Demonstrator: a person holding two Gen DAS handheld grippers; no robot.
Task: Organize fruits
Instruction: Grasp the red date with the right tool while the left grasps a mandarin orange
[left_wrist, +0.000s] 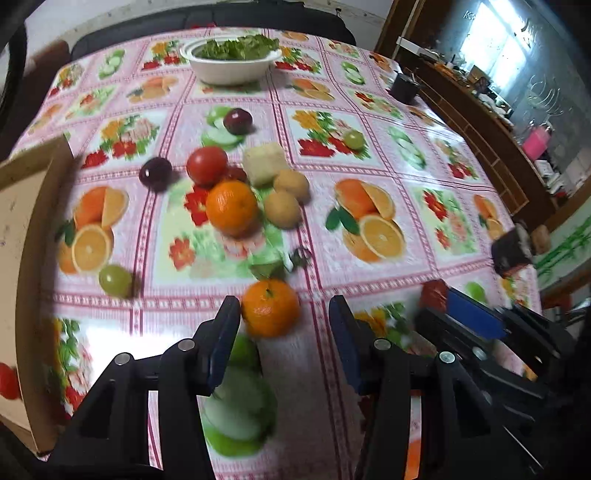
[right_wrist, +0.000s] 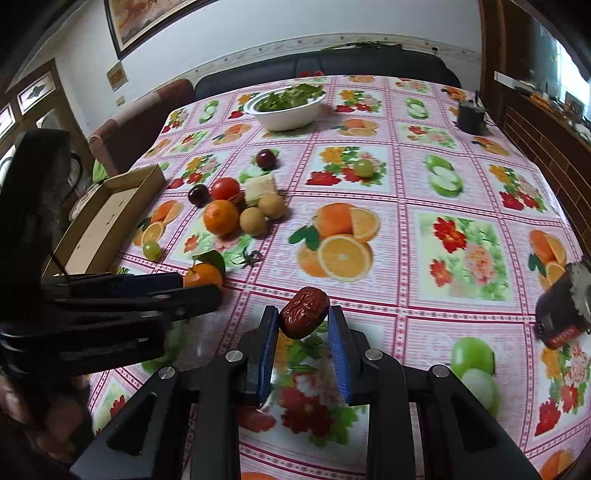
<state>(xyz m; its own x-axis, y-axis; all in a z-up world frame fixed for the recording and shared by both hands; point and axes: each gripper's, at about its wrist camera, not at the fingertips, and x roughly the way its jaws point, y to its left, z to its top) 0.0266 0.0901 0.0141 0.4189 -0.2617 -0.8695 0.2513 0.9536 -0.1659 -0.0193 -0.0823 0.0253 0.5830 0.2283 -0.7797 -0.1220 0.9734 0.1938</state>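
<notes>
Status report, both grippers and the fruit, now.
Right gripper shut on red date, off the tablecloth. Left gripper open, small orange between its fingertips, not gripped. Fruit pile beyond; cardboard box at left. Nothing in the way.

A table (right_wrist: 424, 184) is covered by a pink checked cloth printed with oranges, apples and flowers. Beyond its far edge a dark sofa (right_wrist: 369, 62) is set against a white wall (right_wrist: 258, 26), along which a pale patterned border is run. A framed picture (right_wrist: 147, 18) is hung high on that wall at the left, and wooden-framed glazed panels (right_wrist: 33, 92) are seen further left. At the right a brown wooden shelf unit (left_wrist: 480, 129) is loaded with clutter, and strong daylight is admitted through a window (left_wrist: 495, 48) above it.
</notes>
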